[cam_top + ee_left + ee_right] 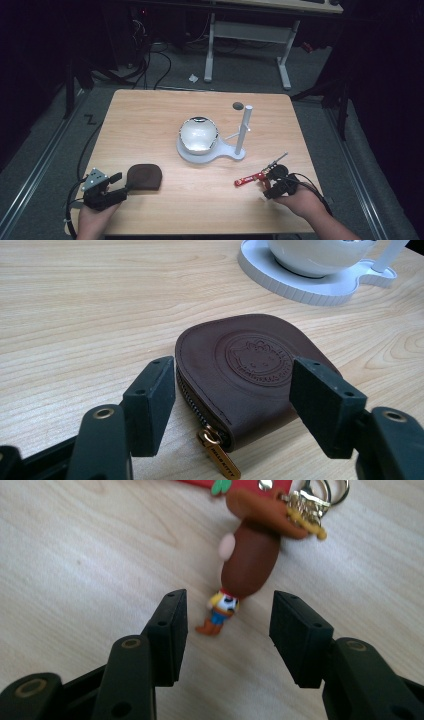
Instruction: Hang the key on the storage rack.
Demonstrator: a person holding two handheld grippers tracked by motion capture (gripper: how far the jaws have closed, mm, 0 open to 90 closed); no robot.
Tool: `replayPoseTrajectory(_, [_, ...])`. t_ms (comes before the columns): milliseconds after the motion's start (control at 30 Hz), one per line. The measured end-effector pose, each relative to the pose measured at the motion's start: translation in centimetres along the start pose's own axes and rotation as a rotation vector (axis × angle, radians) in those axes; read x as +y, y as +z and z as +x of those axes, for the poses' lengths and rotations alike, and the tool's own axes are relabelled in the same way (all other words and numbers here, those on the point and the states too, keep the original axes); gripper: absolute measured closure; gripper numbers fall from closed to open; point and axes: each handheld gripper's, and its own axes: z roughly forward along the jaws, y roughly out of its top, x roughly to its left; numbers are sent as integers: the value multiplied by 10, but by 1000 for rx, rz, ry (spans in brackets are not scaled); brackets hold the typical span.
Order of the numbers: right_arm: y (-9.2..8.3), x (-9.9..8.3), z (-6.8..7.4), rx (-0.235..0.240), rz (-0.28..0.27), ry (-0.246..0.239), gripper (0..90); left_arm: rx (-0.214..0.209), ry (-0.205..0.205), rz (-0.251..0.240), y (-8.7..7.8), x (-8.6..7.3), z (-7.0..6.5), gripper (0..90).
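Note:
A brown leather zip pouch (145, 177) with an embossed cat emblem (257, 360) lies flat near the table's front left; its gold zip pull (220, 455) points toward me. My left gripper (121, 186) is open, and its jaws (235, 385) straddle the pouch's near end without pressing on it. At the front right lies a keychain (257, 176) with a red strap, metal rings and a small cowboy figure (250, 560) in a brown hat. My right gripper (269, 190) is open just behind it. The figure's feet lie between its fingertips (227, 625), untouched.
A white stand (212, 154) in the table's middle carries a shiny round bowl (199, 134) and an upright white post (244, 127). A dark round hole (238, 105) sits near the far edge. Beyond the table stand desk legs (209, 50) and cables on the floor.

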Motion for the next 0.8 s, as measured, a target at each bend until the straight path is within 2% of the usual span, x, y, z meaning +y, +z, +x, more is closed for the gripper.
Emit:
replayPoseTrajectory(400, [14, 16, -4, -31, 11, 27, 547, -12, -8, 0, 0, -1, 2, 351])
replayPoseTrajectory(533, [17, 18, -4, -29, 10, 37, 575, -21, -15, -4, -1, -1, 2, 352])
replayPoseTrajectory(567, [18, 19, -5, -27, 0, 44, 606, -20, -15, -4, -1, 0, 3, 352])
replayPoseTrajectory(800, [17, 19, -7, -28, 2, 52, 624, -21, -19, -6, -1, -1, 3, 352])
